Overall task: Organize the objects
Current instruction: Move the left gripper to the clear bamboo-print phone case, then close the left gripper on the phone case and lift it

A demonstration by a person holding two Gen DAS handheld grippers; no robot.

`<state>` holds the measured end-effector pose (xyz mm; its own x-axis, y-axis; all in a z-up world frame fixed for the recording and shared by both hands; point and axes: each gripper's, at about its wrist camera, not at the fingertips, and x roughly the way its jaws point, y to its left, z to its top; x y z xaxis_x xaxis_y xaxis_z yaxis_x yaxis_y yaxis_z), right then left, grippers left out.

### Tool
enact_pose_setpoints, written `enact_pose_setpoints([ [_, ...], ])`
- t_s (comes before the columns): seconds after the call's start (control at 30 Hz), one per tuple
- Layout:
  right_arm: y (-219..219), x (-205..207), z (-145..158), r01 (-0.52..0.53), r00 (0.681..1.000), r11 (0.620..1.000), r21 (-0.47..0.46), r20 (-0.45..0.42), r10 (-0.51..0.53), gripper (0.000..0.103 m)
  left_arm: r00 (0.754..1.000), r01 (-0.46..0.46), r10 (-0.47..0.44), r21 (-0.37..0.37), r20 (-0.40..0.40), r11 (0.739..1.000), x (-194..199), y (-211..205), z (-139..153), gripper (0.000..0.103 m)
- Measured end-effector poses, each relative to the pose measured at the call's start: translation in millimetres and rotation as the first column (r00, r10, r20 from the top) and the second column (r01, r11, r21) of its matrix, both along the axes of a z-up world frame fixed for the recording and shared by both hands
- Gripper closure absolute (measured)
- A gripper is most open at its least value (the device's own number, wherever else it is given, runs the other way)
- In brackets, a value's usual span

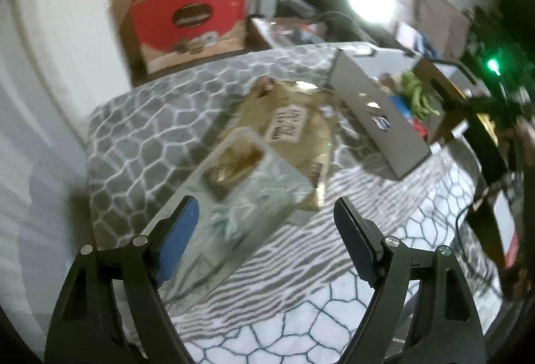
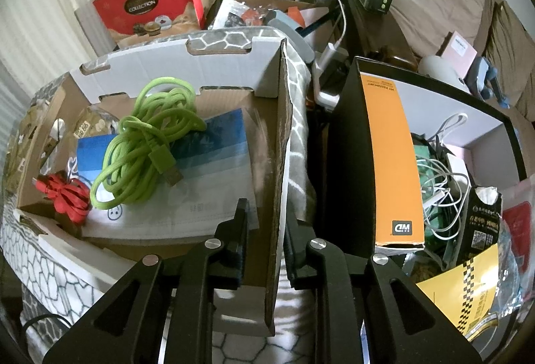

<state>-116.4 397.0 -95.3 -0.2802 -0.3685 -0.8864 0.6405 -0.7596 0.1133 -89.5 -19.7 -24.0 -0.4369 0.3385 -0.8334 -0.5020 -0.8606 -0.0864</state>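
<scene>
Cardboard box wall [image 2: 279, 163] pinched by right hand-held gripper [image 2: 264, 226]; left hand-held gripper [image 1: 264, 230] spread.

We list a cardboard box [image 2: 277, 143], open-topped, white outside and brown inside, standing upright on a grey-and-white patterned cover; its right wall sits between the pads of the right claw [image 2: 262, 230] at 6 o'clock in the right wrist view. Inside we find a green cable [image 2: 143, 143], loosely coiled, at the centre, lying on a blue-and-white flat packet [image 2: 214, 163]; a red cable [image 2: 65, 193], bundled, at 9 o'clock of the green one. In the left wrist view we record a pale tissue pack [image 1: 254, 196] with leaf print, lying flat, and a brown paper bag [image 1: 294, 129] at 1 o'clock of it, label up.
</scene>
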Motion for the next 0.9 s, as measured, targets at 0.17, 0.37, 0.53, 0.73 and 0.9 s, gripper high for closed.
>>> enact_pose_setpoints([
  [0.17, -0.1, 0.2, 0.2, 0.0, 1.0, 1.0, -0.001, 0.001, 0.0, 0.084, 0.996, 0.085, -0.087, -0.068, -0.024, 0.994, -3.6, 24.2, -4.5, 0.022],
  [0.37, -0.4, 0.2, 0.1, -0.002, 1.0, 1.0, -0.001, 0.0, 0.002, 0.084, 0.993, 0.121, -0.121, -0.165, 0.006, 0.979, -13.5, 37.0, -25.4, 0.029],
  [0.53, -0.9, 0.5, 0.3, -0.002, 1.0, 1.0, -0.002, 0.0, 0.002, 0.084, 0.992, 0.121, -0.122, -0.163, 0.004, 0.979, -11.5, 31.9, -25.5, 0.044],
  [0.73, -0.6, 0.0, 0.3, -0.003, 1.0, 1.0, -0.003, 0.002, 0.003, 0.084, 0.996, 0.087, -0.089, -0.113, -0.019, 0.99, -10.3, 23.4, -13.2, 0.054],
  [0.9, -0.8, 0.3, 0.2, -0.004, 1.0, 1.0, -0.002, -0.001, 0.004, 0.084, 0.998, 0.055, -0.055, -0.005, -0.012, 0.998, -9.9, 7.4, 3.2, 0.058],
])
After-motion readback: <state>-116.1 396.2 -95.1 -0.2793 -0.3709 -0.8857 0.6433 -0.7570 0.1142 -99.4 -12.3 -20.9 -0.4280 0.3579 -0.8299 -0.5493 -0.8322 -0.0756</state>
